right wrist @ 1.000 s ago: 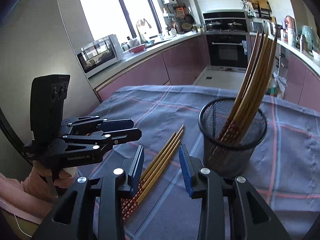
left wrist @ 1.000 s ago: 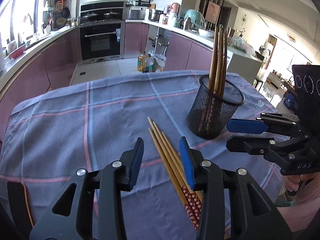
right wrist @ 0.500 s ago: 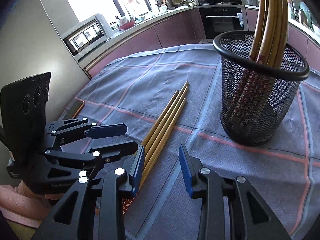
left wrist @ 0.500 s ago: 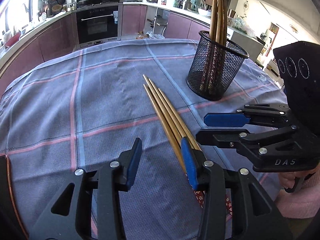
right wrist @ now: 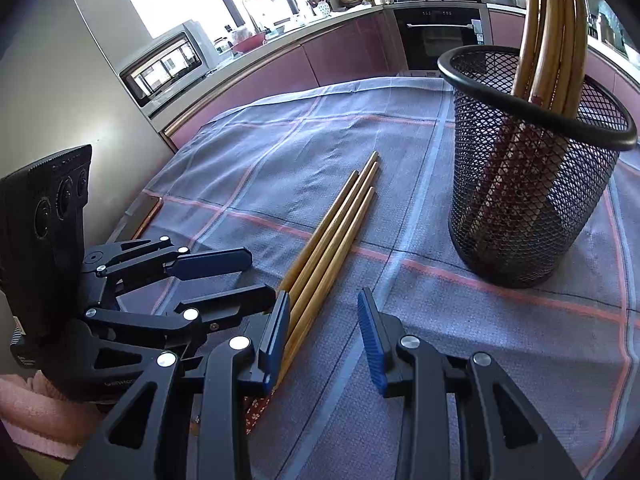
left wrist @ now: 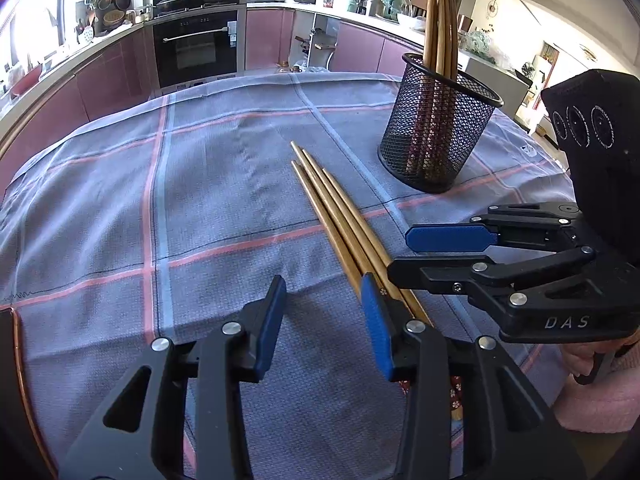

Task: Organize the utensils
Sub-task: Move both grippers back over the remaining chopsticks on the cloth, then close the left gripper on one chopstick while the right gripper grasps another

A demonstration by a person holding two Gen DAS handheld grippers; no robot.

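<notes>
Several wooden chopsticks point(left wrist: 340, 216) lie side by side on the checked tablecloth, also in the right wrist view point(right wrist: 332, 232). A black mesh holder point(left wrist: 438, 136) stands upright beyond them with several chopsticks in it; it also shows in the right wrist view point(right wrist: 528, 184). My left gripper point(left wrist: 324, 320) is open and empty, low over the cloth just left of the chopsticks' thick ends. My right gripper point(right wrist: 324, 332) is open and empty, just right of the same ends; it appears side-on in the left wrist view point(left wrist: 436, 256). The left gripper appears in the right wrist view point(right wrist: 236, 276).
The grey-blue cloth point(left wrist: 200, 184) covers the table. A dark copper-edged object point(left wrist: 12, 360) lies at the table's near left edge. Kitchen cabinets and an oven point(left wrist: 196, 48) stand beyond the table.
Both grippers have moved down and closer to the cloth and to the thick ends of the loose chopsticks. Both stayed open. The chopsticks and holder have not moved.
</notes>
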